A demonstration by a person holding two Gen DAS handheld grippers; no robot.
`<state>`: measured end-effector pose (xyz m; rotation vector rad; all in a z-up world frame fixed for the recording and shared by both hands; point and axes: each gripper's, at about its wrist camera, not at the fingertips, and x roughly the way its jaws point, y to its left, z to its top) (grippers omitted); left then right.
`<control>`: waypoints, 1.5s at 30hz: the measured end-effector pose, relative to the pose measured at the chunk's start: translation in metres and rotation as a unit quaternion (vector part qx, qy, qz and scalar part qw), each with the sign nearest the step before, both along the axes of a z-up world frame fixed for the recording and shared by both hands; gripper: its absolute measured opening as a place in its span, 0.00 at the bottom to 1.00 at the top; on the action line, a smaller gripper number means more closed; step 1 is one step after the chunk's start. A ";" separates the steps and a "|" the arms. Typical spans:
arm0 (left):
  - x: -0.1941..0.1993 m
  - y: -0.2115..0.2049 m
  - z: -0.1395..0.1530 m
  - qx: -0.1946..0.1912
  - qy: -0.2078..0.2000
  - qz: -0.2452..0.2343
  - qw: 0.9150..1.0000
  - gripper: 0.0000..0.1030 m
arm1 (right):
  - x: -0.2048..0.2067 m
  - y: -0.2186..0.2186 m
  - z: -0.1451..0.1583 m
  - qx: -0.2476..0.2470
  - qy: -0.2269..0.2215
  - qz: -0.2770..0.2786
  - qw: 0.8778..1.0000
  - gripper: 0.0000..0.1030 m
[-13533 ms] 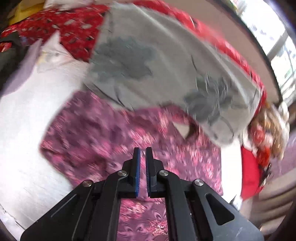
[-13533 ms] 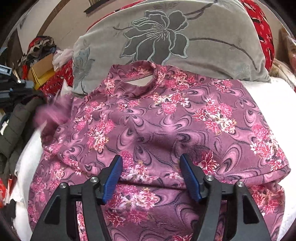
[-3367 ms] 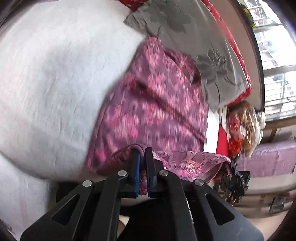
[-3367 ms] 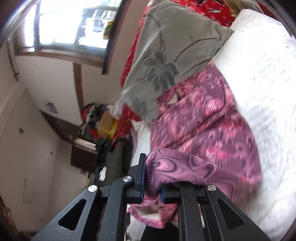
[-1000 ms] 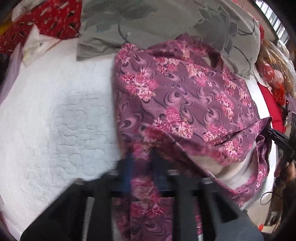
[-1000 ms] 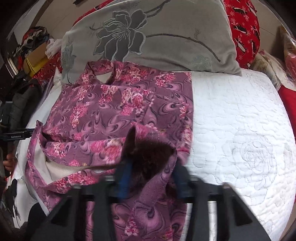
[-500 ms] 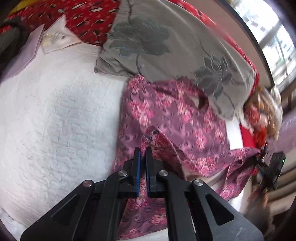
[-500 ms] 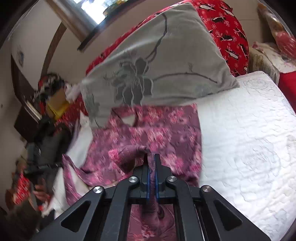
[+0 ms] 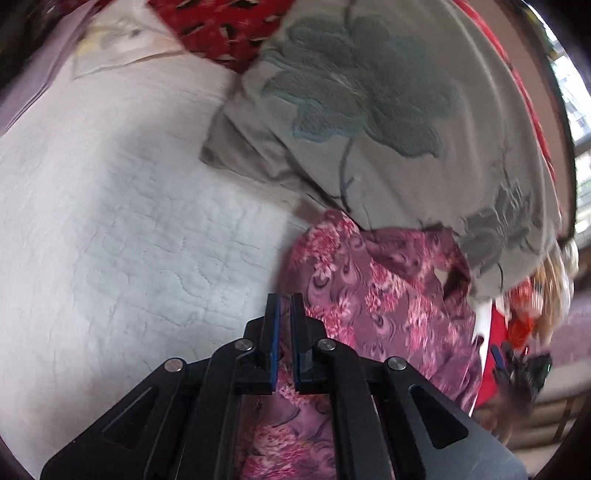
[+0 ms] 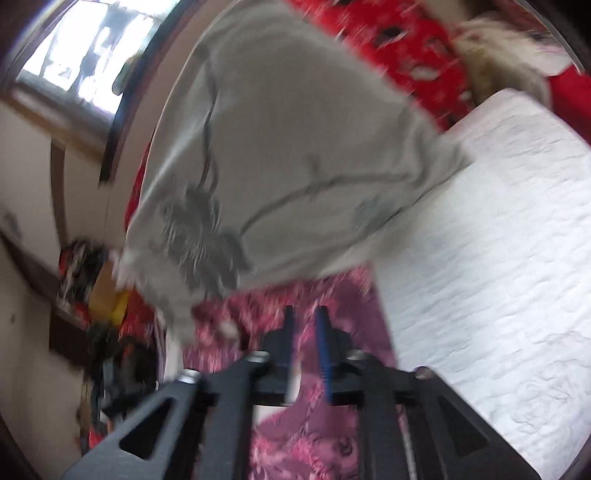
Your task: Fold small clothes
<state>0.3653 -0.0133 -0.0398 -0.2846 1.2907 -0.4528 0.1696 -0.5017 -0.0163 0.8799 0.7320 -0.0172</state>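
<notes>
Garment point(image 9: 384, 302) beneath both claws (low)

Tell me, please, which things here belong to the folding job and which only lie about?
For the job: purple floral top, left tongs, right tongs.

Lying about: grey flower pillow, red patterned cloth, white quilt.

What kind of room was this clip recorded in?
Most likely a lived-in bedroom. The purple floral top lies on a white quilted mattress cover, with a large grey flower-embroidered pillow propped behind it, red patterned bedding past that, and a window high on the wall.
</notes>
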 end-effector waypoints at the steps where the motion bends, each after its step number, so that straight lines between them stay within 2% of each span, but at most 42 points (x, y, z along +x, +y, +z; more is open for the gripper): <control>1: -0.003 0.001 -0.002 -0.006 0.004 -0.011 1.000 0.04 | 0.003 0.006 -0.001 -0.019 0.008 0.013 1.000 0.54; 3: -0.006 0.004 -0.008 -0.020 0.018 -0.022 0.999 0.09 | 0.009 0.017 -0.004 -0.055 0.018 0.032 0.998 0.60; 4: -0.009 0.005 -0.011 -0.023 0.024 -0.029 0.999 0.17 | 0.013 0.022 -0.008 -0.063 0.027 0.042 0.997 0.60; 5: -0.013 0.004 -0.013 -0.020 0.029 -0.038 0.999 0.30 | 0.019 0.026 -0.013 -0.067 0.039 0.051 0.996 0.60; 7: -0.022 0.002 -0.017 -0.015 0.034 -0.057 0.998 0.44 | 0.024 0.032 -0.022 -0.065 0.048 0.057 0.995 0.59; 8: -0.026 0.000 -0.017 -0.015 0.037 -0.067 0.997 0.44 | 0.026 0.035 -0.024 -0.071 0.054 0.060 0.994 0.58; 9: -0.031 -0.003 -0.019 -0.016 0.042 -0.081 0.996 0.44 | 0.028 0.040 -0.026 -0.080 0.062 0.068 0.993 0.54; 10: -0.035 -0.006 -0.020 -0.018 0.045 -0.093 0.995 0.44 | 0.029 0.044 -0.028 -0.084 0.066 0.074 0.991 0.42; 11: -0.041 -0.010 -0.020 -0.019 0.047 -0.107 0.993 0.44 | 0.028 0.047 -0.028 -0.085 0.065 0.080 0.991 0.34; 13: -0.051 -0.016 -0.019 0.001 0.035 -0.121 0.992 0.44 | 0.026 0.056 -0.026 -0.100 0.063 0.094 0.989 0.06; 14: -0.058 -0.019 -0.014 0.021 0.011 -0.124 0.992 0.43 | 0.025 0.059 -0.022 -0.114 0.060 0.099 0.987 0.03; 15: -0.063 -0.019 -0.009 0.033 -0.009 -0.127 0.991 0.38 | 0.022 0.062 -0.016 -0.126 0.049 0.102 0.985 0.03; 16: -0.071 -0.020 0.000 0.046 -0.036 -0.127 0.990 0.18 | 0.019 0.063 -0.009 -0.131 0.039 0.101 0.985 0.03; 17: -0.076 -0.019 0.005 0.050 -0.050 -0.128 0.989 0.04 | 0.013 0.063 0.001 -0.132 0.022 0.098 0.986 0.03; 20: -0.086 -0.011 0.026 0.055 -0.086 -0.121 0.987 0.04 | 0.003 0.062 0.022 -0.134 -0.013 0.092 0.987 0.03; 24: -0.085 -0.002 0.055 0.034 -0.114 -0.100 0.988 0.04 | -0.003 0.055 0.047 -0.131 -0.042 0.080 0.987 0.03; 27: -0.064 -0.009 0.064 0.031 -0.119 -0.072 0.990 0.04 | 0.001 0.045 0.056 -0.127 -0.054 0.059 0.989 0.03; 30: -0.029 -0.025 0.053 0.054 -0.107 -0.040 0.992 0.03 | 0.014 0.028 0.051 -0.105 -0.054 0.021 0.993 0.03; 33: 0.013 -0.037 0.028 0.084 -0.079 -0.001 0.993 0.03 | 0.028 0.006 0.035 -0.080 -0.038 -0.023 0.996 0.03; 36: 0.039 -0.038 -0.003 0.077 -0.022 0.018 0.997 0.03 | 0.046 -0.012 0.008 -0.056 0.000 -0.050 0.997 0.03; 38: 0.042 -0.040 -0.011 0.064 -0.004 0.006 0.998 0.03 | 0.062 -0.015 -0.016 -0.060 0.064 -0.046 0.995 0.05; 39: 0.040 -0.041 -0.011 0.056 -0.003 -0.005 0.998 0.03 | 0.066 -0.016 -0.026 -0.074 0.100 -0.052 0.991 0.09; 40: 0.035 -0.043 -0.006 0.050 -0.011 -0.022 0.998 0.03 | 0.067 -0.016 -0.031 -0.082 0.114 -0.054 0.989 0.09; 42: 0.027 -0.049 0.002 0.051 -0.023 -0.046 0.997 0.04 | 0.057 -0.014 -0.023 -0.096 0.089 -0.067 0.989 0.09; 43: 0.024 -0.052 0.007 0.050 -0.027 -0.056 0.997 0.08 | 0.051 -0.011 -0.014 -0.108 0.070 -0.072 0.989 0.10; 45: 0.021 -0.058 0.011 0.052 -0.021 -0.066 0.996 0.33 | 0.044 0.000 0.005 -0.117 0.029 -0.052 0.991 0.12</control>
